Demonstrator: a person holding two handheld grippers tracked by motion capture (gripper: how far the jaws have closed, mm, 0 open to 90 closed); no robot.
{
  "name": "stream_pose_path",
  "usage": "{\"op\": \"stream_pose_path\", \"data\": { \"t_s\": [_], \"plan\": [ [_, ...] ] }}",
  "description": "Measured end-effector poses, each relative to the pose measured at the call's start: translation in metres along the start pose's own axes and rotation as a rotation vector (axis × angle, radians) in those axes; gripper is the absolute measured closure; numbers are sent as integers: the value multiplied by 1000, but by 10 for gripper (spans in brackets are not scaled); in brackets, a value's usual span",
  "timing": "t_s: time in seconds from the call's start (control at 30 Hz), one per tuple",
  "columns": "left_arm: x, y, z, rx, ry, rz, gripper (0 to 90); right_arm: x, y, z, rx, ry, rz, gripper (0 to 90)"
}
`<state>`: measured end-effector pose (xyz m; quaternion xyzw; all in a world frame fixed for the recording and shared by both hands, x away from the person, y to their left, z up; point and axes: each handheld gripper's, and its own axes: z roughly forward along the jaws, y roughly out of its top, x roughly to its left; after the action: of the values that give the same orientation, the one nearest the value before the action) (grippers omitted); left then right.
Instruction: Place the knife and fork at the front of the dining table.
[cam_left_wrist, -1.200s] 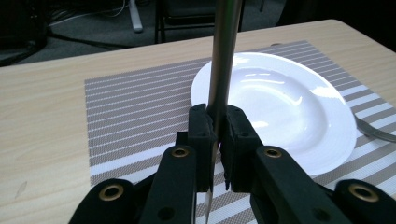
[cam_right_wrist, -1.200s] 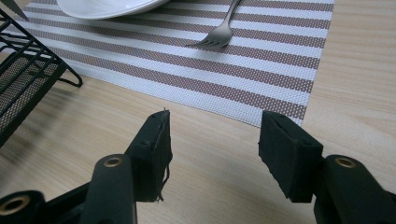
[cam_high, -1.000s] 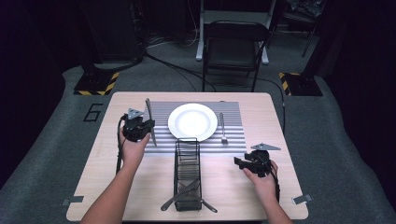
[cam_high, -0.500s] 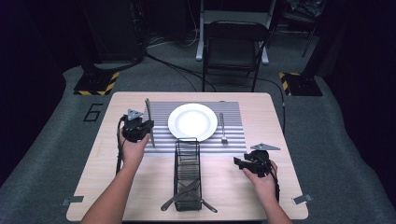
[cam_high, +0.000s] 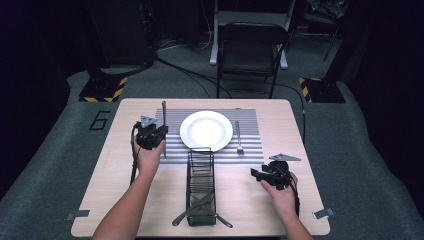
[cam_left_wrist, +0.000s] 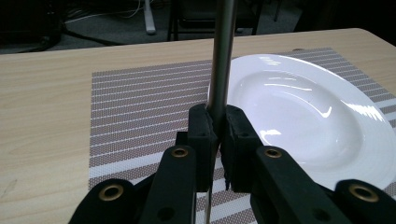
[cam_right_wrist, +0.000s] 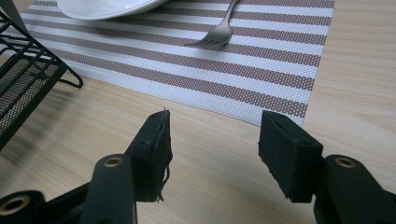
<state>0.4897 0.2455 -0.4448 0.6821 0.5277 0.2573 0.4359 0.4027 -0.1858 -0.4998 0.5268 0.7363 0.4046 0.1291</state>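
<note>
Fingers of the left gripper (cam_left_wrist: 216, 135) clamp a knife (cam_left_wrist: 221, 56); right gripper (cam_right_wrist: 212, 154) gapes empty.

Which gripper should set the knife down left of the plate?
Left. The left gripper is shut on the knife, beside the plate. The right gripper is open, empty.

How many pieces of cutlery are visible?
4: knife in the left gripper, fork right of the plate, two in the basket; more may be hidden.
</note>
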Motion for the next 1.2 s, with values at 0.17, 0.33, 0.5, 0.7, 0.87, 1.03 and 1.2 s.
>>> {"op": "stream_pose_path", "data": {
  "t_s": [0.17,0.33,0.5,0.7,0.87,1.03,1.2],
  "plan": [
    [1,6,9,43,13,-3,826,-1,0,1,0,1,2,432],
    [4,2,23,71,29,-39,827,-2,0,1,1,4,2,432],
    [8,-2,33,76,36,-76,828,-5,0,0,3,5,15,432],
    [10,-8,46,98,64,-85,827,-7,-1,1,4,8,25,432],
    [9,-10,51,111,84,-113,827,-6,0,1,0,7,8,434],
    [10,-6,57,161,123,-125,826,-5,0,2,4,7,11,434],
    [8,-1,62,161,142,-161,826,-6,1,1,-3,9,13,434]
  ]
}}
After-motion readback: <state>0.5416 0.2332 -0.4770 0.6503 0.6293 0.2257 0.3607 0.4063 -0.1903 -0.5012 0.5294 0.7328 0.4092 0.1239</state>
